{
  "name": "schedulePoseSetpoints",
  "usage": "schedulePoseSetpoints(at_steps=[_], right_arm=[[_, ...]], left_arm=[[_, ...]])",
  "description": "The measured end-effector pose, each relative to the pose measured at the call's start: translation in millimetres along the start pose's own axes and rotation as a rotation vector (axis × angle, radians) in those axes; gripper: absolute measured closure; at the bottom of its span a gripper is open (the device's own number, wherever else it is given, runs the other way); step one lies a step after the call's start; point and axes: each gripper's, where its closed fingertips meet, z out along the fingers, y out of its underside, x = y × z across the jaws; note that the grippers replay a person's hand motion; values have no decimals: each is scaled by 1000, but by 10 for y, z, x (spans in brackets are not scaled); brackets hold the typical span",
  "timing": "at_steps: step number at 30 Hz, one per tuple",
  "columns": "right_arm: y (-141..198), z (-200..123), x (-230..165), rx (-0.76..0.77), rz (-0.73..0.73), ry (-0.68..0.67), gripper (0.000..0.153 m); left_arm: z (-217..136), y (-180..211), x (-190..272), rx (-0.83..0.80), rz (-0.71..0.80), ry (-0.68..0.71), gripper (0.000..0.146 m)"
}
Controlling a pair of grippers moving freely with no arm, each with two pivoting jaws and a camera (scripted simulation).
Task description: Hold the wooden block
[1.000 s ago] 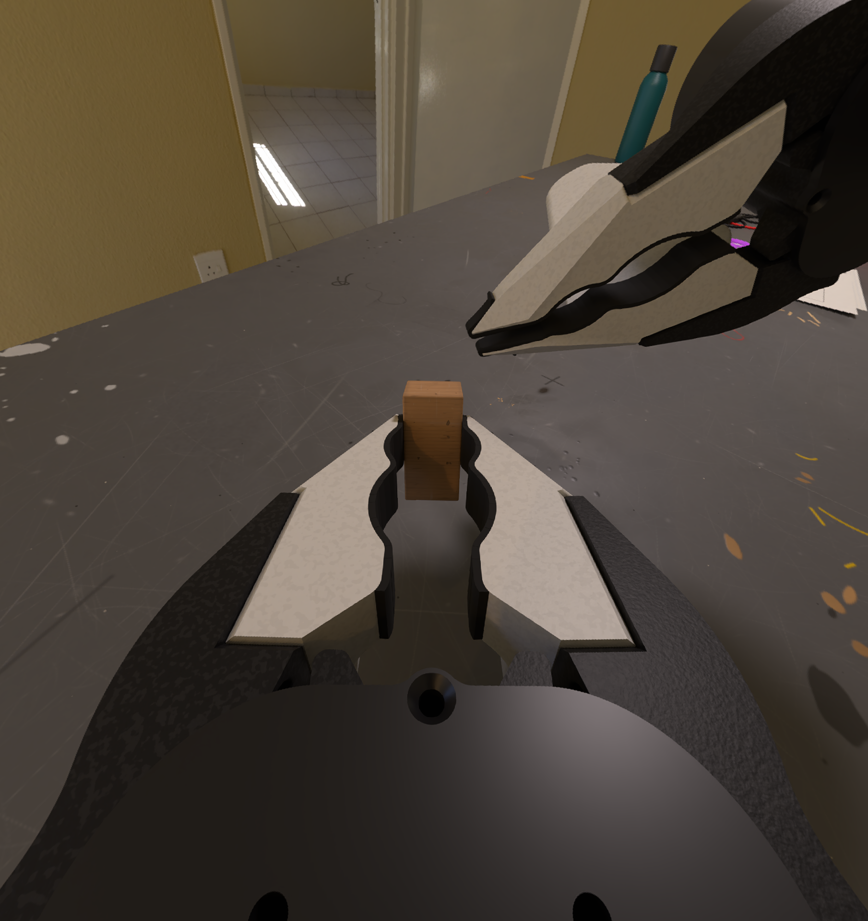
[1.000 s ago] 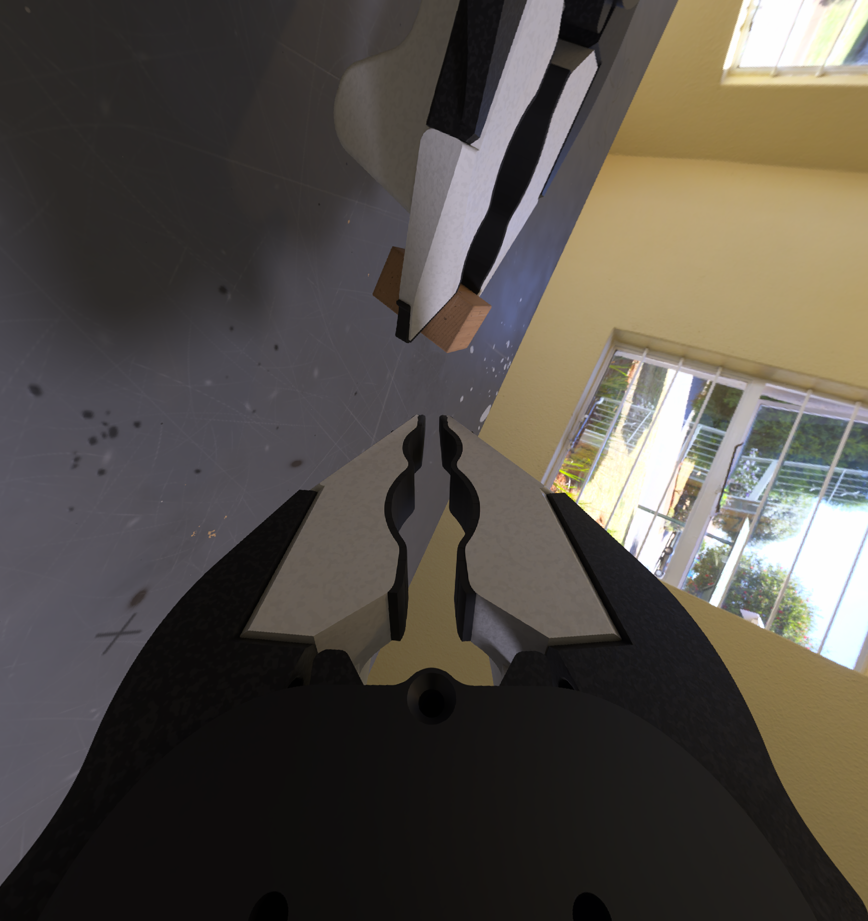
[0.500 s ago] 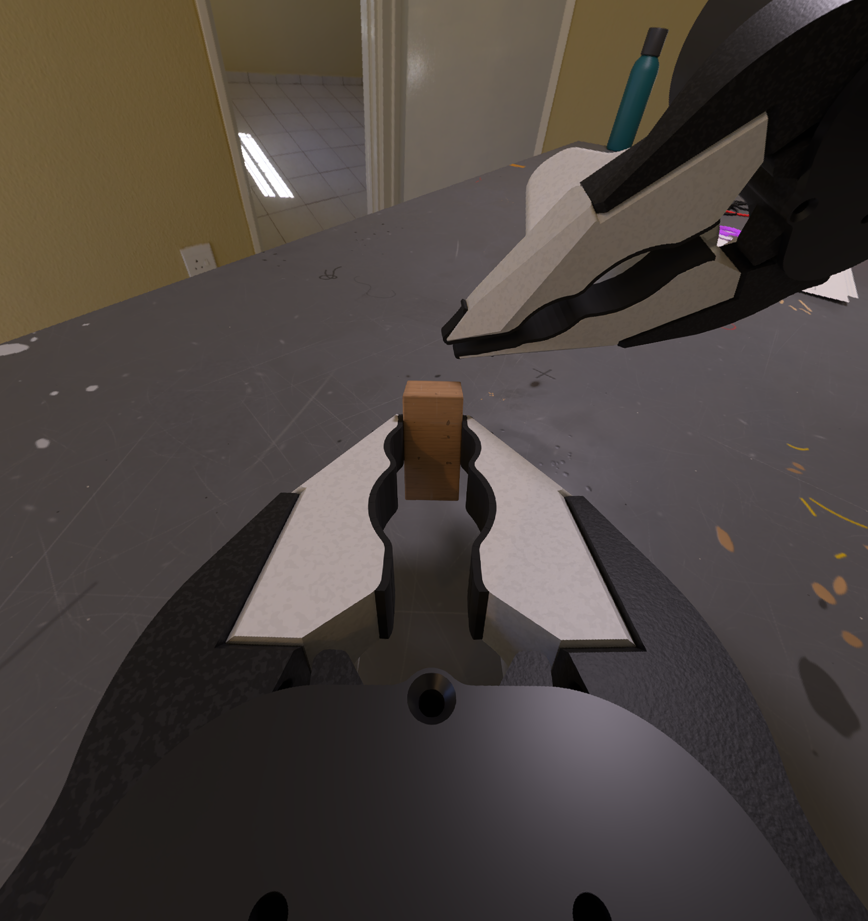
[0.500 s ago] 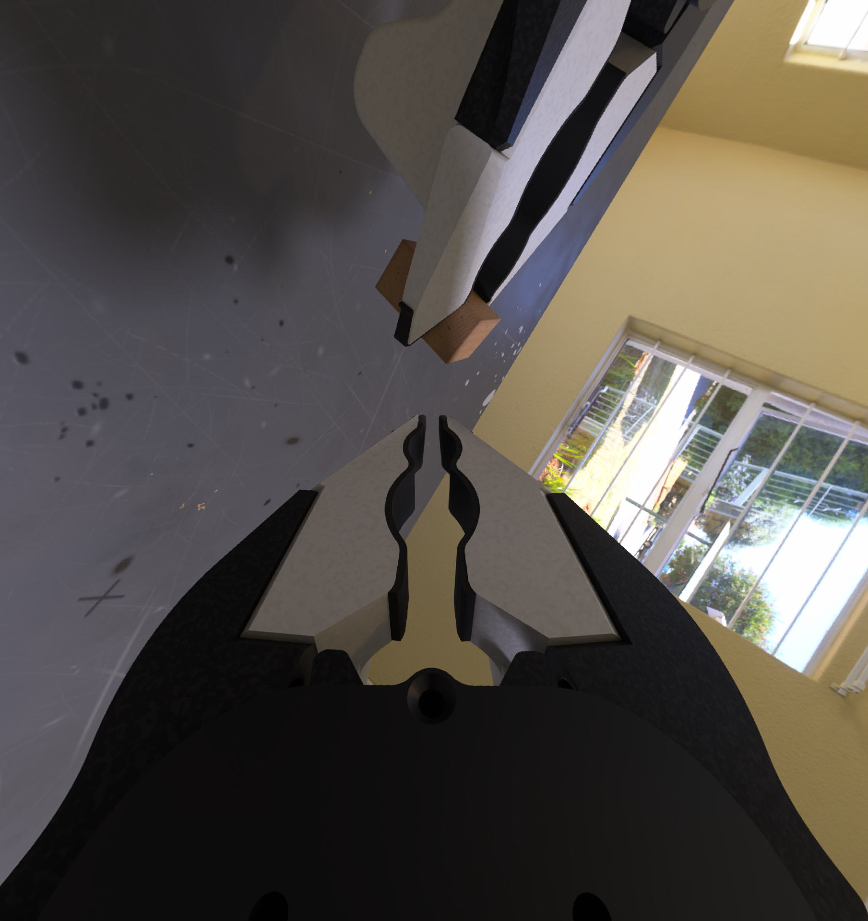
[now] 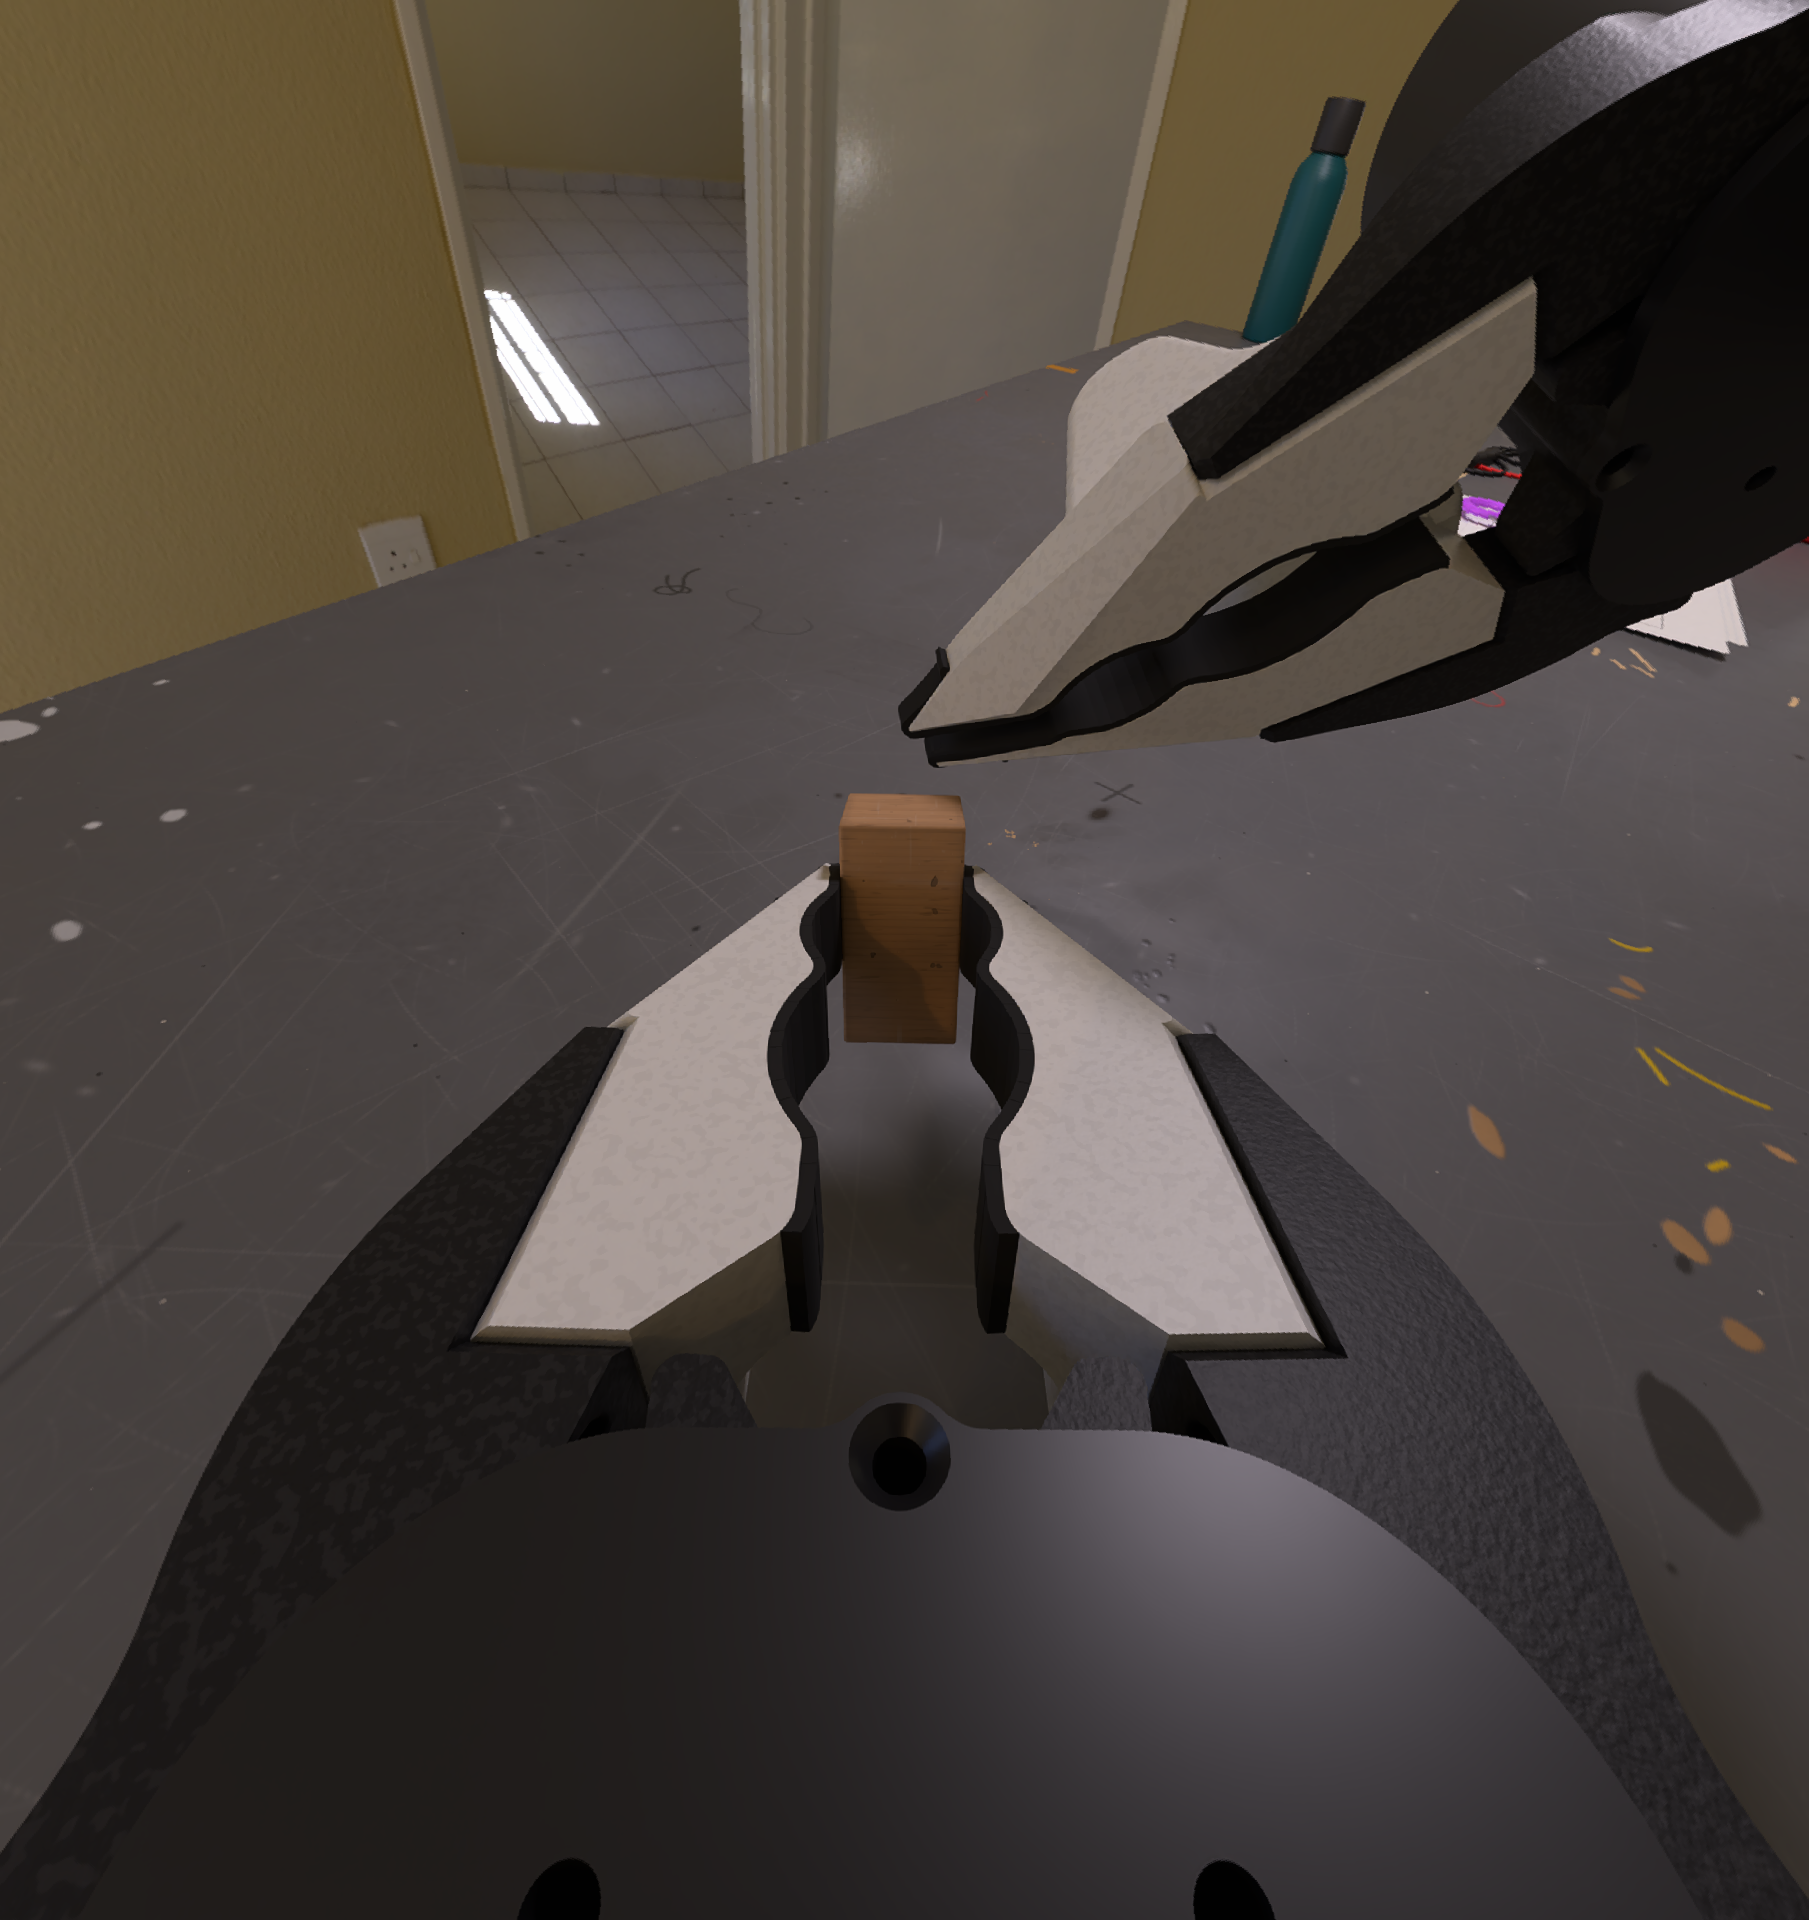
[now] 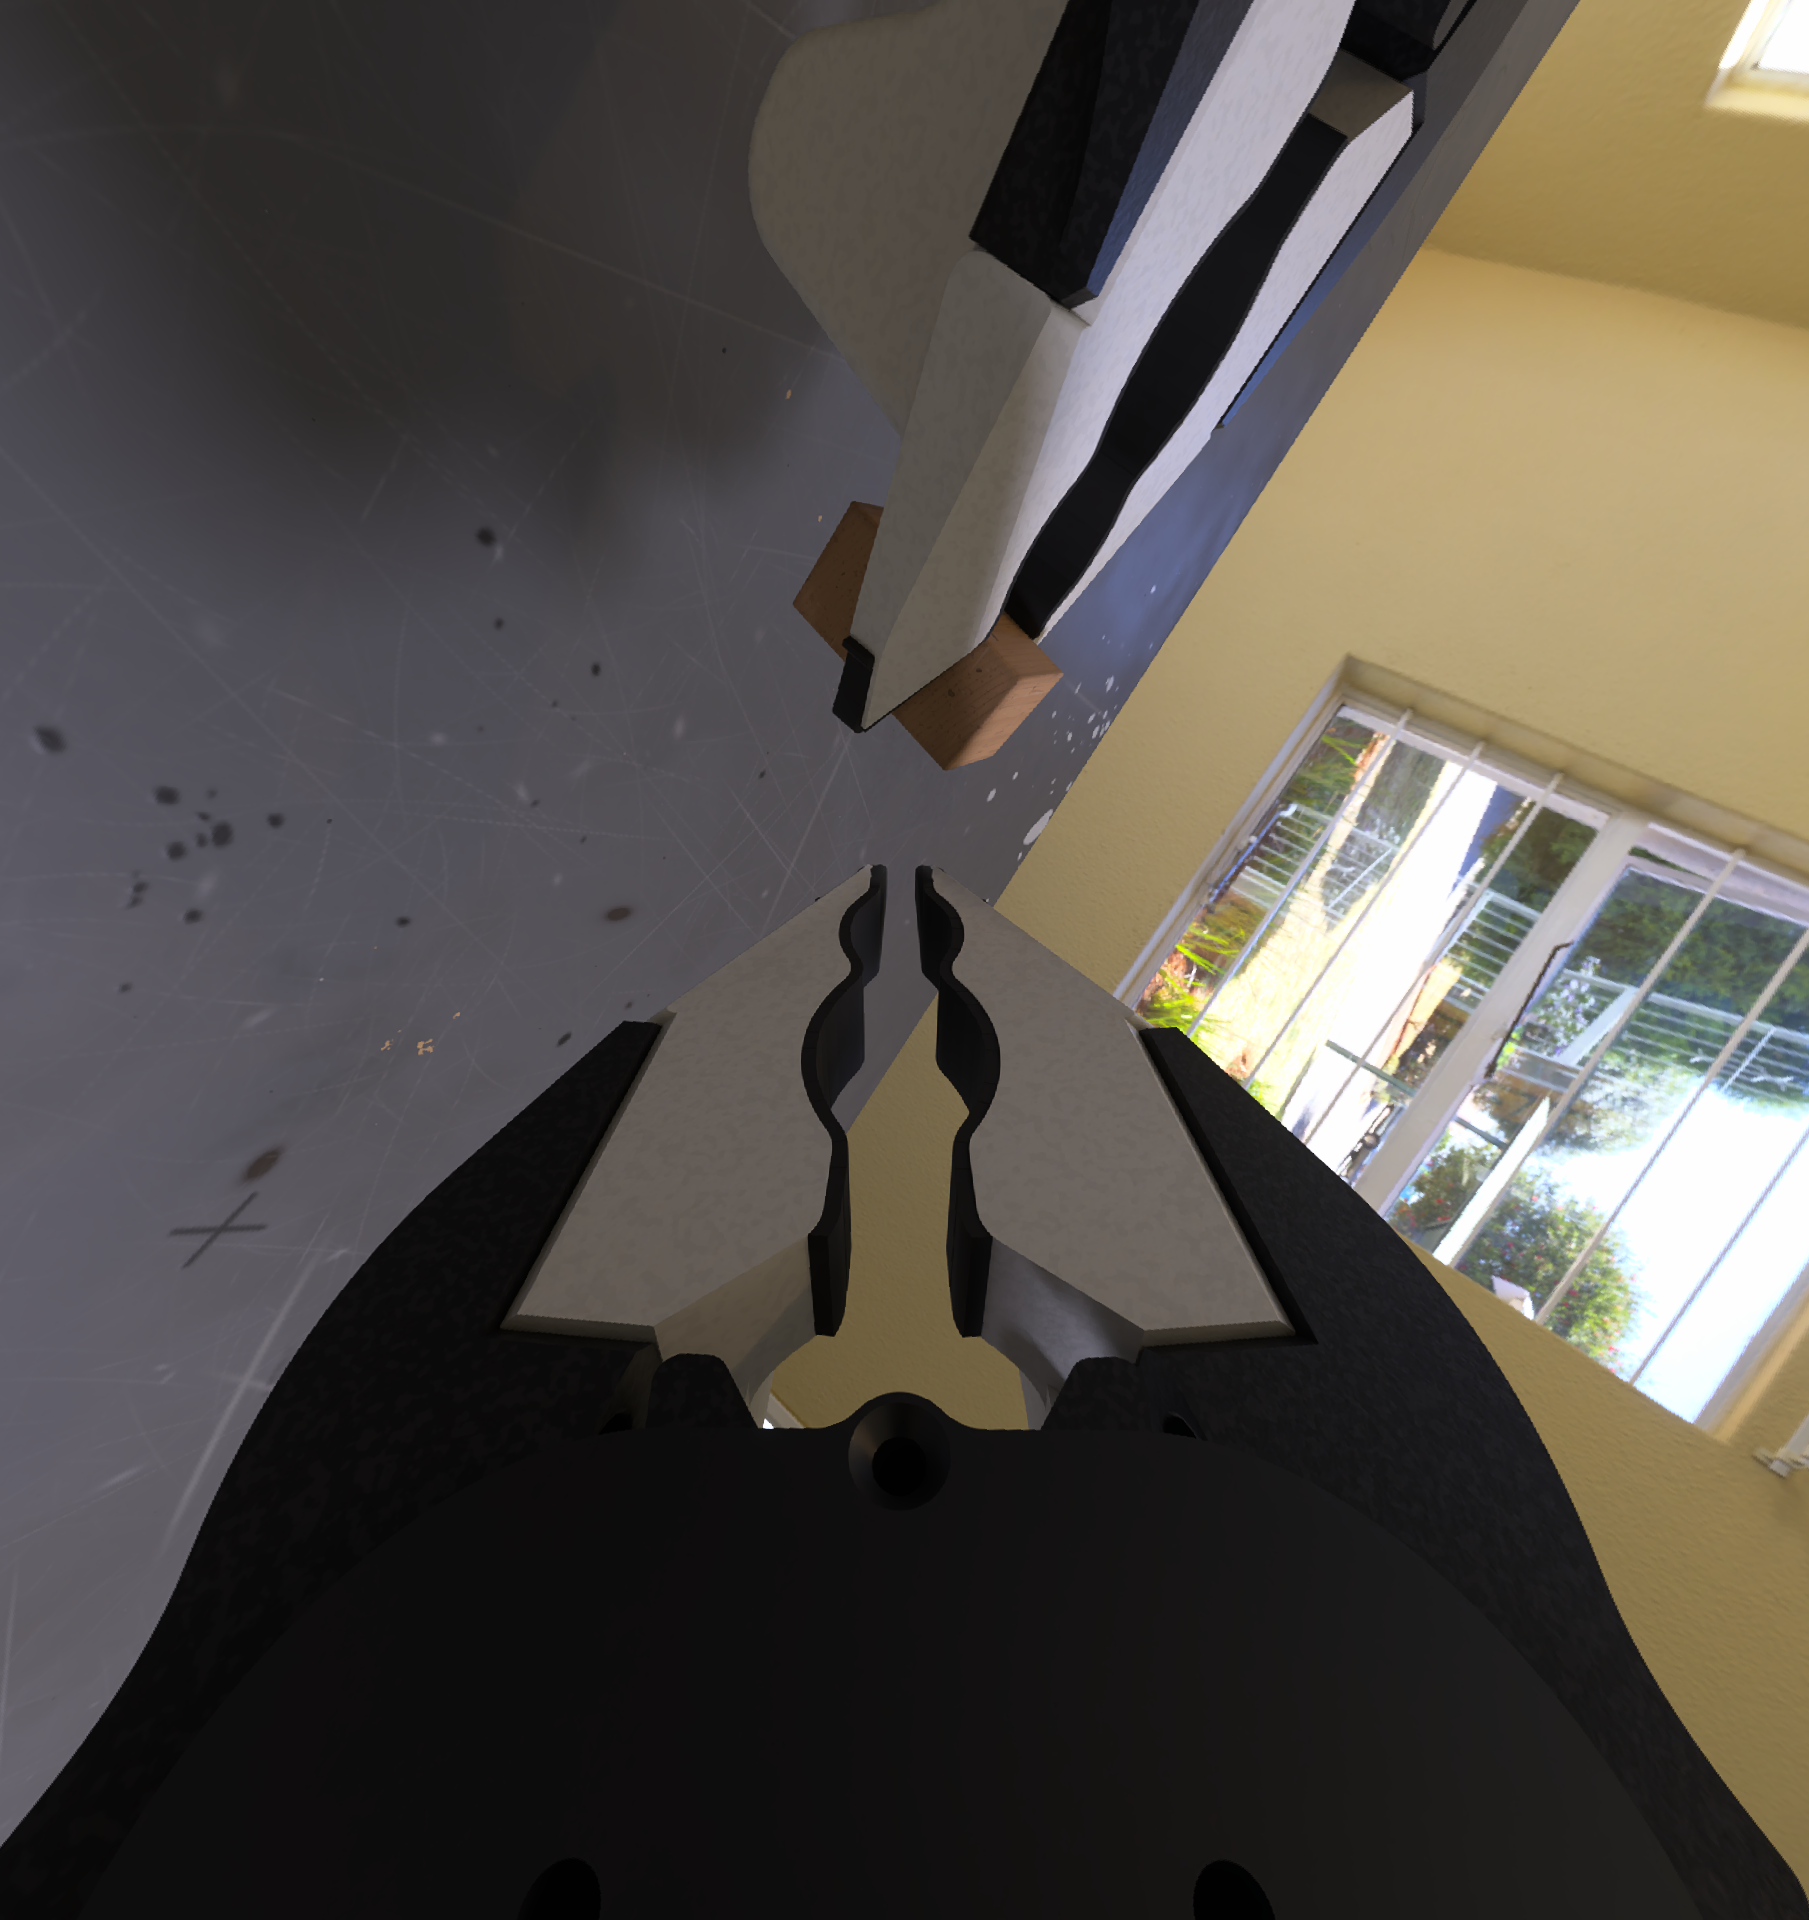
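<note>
Gripping wooden block (image 5: pixel 898 920) | left gripper (image 5: pixel 898 883) (upright) | right gripper (image 6: pixel 898 878) near-closed, empty

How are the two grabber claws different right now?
The left gripper is squeezing the wooden block between its fingertips; the right gripper holds nothing. The left gripper's jaws stand a block-width apart; the right gripper's are nearly together with a thin gap. Both have pale fingers and black bodies.

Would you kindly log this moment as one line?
left gripper: shut on wooden block | right gripper: nearly closed, empty, apart from block
</note>
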Motion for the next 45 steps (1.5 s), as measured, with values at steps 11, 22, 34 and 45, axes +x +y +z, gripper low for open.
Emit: schedulePoseSetpoints(at_steps=[11,22,34,45], right_arm=[[-3,45,-50,28,103,-34,147],[8,130,-110,48,235,0,147],[44,63,42,32,179,80,143],[31,43,52,29,166,76,142]], left_arm=[[10,24,9,-11,-25,16,125],[46,74,-32,-36,-108,24,125],[-11,-38,-56,44,-147,30,125],[-29,-78,-54,70,-141,26,125]])
